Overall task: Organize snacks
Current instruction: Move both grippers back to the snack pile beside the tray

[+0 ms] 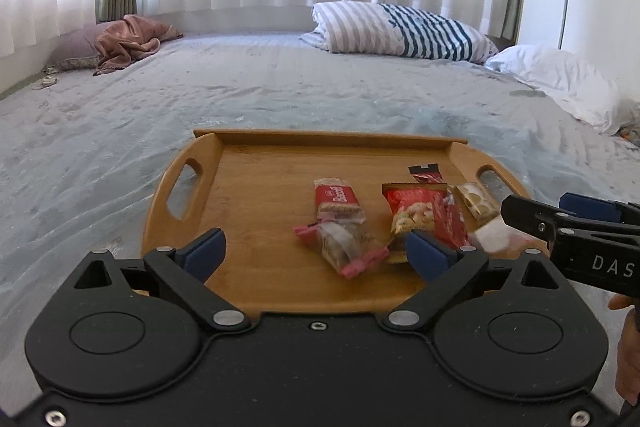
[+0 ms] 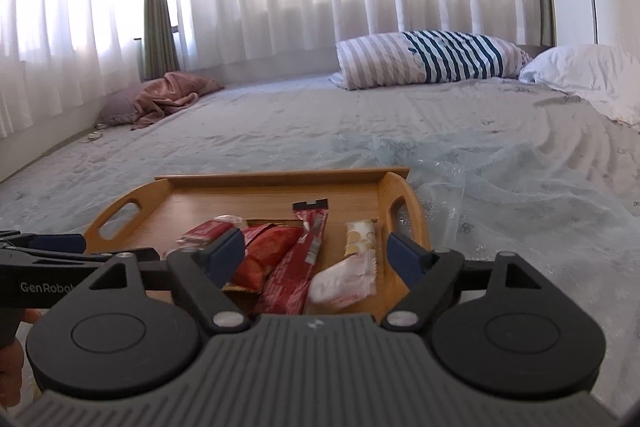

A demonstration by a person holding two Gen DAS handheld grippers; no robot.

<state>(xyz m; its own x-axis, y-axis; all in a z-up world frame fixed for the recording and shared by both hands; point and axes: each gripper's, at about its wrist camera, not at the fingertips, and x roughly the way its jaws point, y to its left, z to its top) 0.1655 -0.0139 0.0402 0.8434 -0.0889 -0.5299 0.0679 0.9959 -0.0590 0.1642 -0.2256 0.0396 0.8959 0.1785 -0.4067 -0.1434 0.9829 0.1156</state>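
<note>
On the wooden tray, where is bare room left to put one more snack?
The wooden tray is bare on its left half, between the left handle slot and the red Biscoff biscuit packet, and along the far rim. The right half is crowded: red nut packet, red stick sachet, pale cookie packet, white wrapper.

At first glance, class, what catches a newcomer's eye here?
A wooden tray lies on the bed, with a cluster of red snack packets on its right half. Both open grippers, left and right, hover at its near edge. A striped pillow rests by the curtains.
</note>
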